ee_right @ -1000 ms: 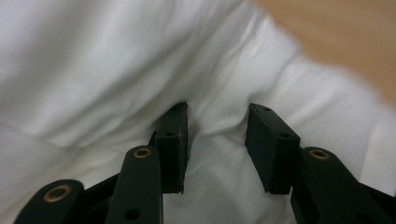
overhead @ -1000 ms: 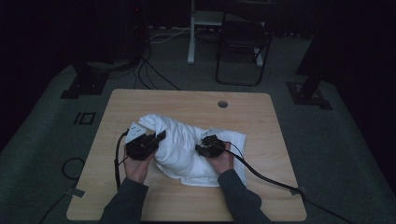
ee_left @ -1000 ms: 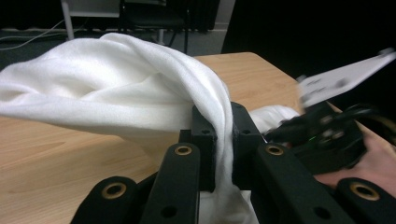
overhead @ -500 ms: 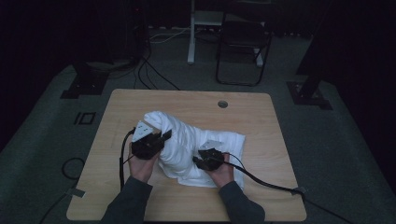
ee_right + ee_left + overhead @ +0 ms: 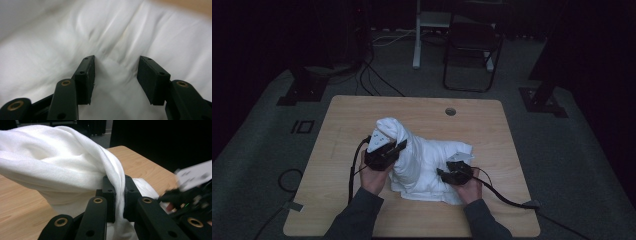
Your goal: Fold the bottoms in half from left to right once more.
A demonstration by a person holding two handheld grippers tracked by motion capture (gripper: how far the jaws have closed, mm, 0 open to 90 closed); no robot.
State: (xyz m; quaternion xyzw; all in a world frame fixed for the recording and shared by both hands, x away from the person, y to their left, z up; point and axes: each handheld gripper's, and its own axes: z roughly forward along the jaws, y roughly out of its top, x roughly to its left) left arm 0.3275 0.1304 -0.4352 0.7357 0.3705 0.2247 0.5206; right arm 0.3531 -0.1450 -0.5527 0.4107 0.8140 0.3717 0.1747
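1. The table (image 5: 362, 115) carries the white cloth (image 5: 422, 160), which lies heaped at its middle, slightly toward the near edge.
2. The cloth's left part now stands higher than a second ago, pulled up into a peak above my left tongs (image 5: 388, 150).
3. My left tongs (image 5: 119, 195) are clamped on a fold of cloth; the fabric runs down between the closed jaws.
4. My right tongs (image 5: 452, 172) have moved nearer and lower, onto the cloth's near right part.
5. My right tongs (image 5: 116, 77) stand wide apart and grip nothing, with cloth lying between and beyond the jaws.
6. Judgement: one side is secured; the right is placed for a second pinch before spreading or folding.
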